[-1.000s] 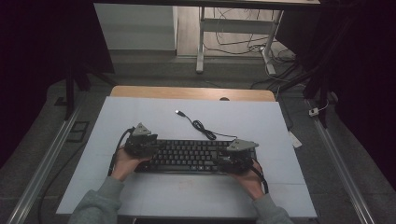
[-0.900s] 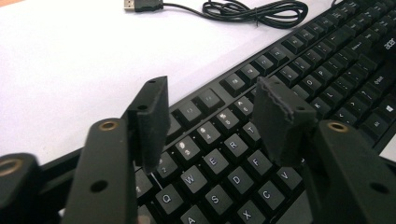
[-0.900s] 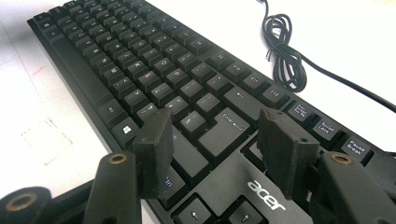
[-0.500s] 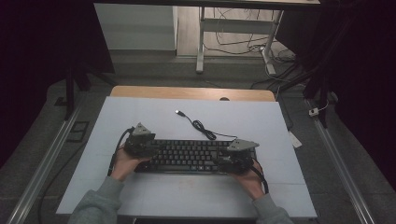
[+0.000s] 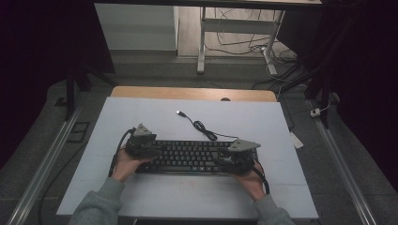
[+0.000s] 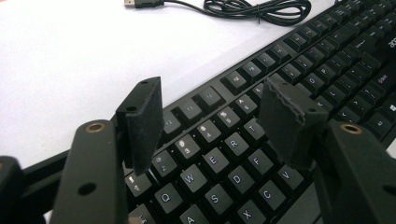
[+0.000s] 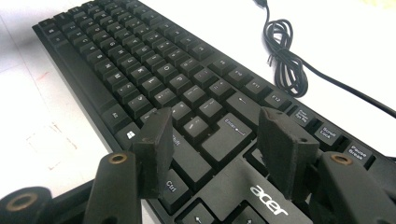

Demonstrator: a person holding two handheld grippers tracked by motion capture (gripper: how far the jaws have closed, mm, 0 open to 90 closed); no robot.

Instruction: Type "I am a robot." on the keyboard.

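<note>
A black keyboard lies across the white board, with its coiled cable and USB plug behind it. My left gripper hovers over the keyboard's left end. Its jaws have just been opening and now stand open above the letter keys, holding nothing. My right gripper is over the right end, open above the Enter and Shift keys near the logo, with nothing between its pads.
The white board rests on a wooden table whose far edge shows behind it. Metal rails run along both sides of the table. The cable bundle lies just beyond the keyboard's back edge.
</note>
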